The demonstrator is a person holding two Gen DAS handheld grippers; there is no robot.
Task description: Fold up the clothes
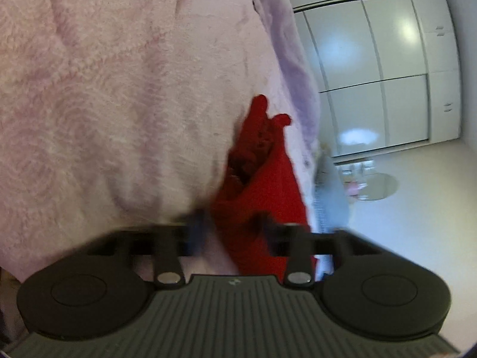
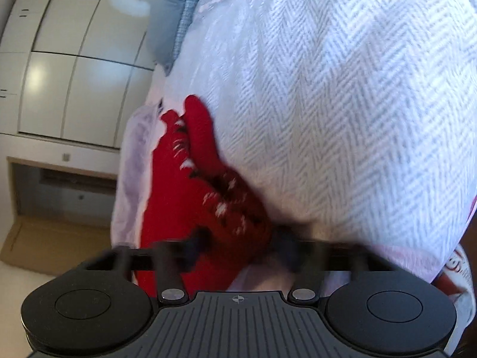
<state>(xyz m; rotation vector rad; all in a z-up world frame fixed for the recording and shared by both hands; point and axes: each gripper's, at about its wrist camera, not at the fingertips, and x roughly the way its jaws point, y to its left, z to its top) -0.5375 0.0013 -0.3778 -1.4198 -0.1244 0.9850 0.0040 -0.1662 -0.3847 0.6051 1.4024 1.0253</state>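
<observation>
A red knitted garment [image 1: 262, 185] with white and black pattern marks [image 2: 226, 197] hangs between my two grippers, above the bed. My left gripper [image 1: 231, 223] has its jaws closed on one edge of the red cloth, which runs forward from the fingers. My right gripper [image 2: 238, 241] has its jaws closed on another edge of the same garment [image 2: 179, 197]. Both views are blurred by motion and the fingertips are smeared.
A fluffy pink blanket [image 1: 104, 89] fills the left wrist view. A white herringbone cover [image 2: 342, 104] fills the right wrist view, with a blue pillow [image 2: 173, 15] beyond. White wardrobe doors [image 1: 372, 59] stand behind. A cardboard box [image 2: 44, 238] sits on the floor.
</observation>
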